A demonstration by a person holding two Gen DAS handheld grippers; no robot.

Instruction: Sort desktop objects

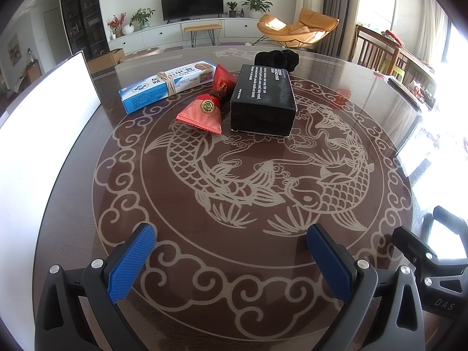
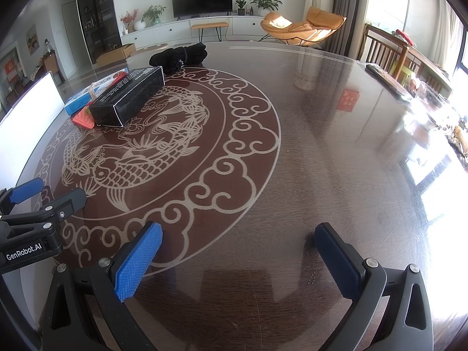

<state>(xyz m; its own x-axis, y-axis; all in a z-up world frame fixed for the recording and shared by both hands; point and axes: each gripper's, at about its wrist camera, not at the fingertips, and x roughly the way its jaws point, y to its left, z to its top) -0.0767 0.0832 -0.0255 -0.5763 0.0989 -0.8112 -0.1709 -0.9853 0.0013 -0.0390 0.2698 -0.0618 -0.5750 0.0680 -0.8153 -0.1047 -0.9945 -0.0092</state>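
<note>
1. The left wrist view shows the whole cluster at 12 o'clock on the table [image 1: 351, 152]: blue-and-white box [image 1: 163, 86], red packet [image 1: 209, 102], black box [image 1: 263, 99] side by side.
2. In the right wrist view they sit at 10 o'clock; the black box [image 2: 128, 99] hides most of the red packet [image 2: 83, 118].
3. A black bundle [image 1: 276, 60] behind is hard to identify.
4. Left gripper [image 1: 231, 260] and right gripper [image 2: 238, 260] are both spread wide, empty.

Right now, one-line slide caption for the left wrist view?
Open left gripper over the table, facing a blue box, red packet and black box.
</note>
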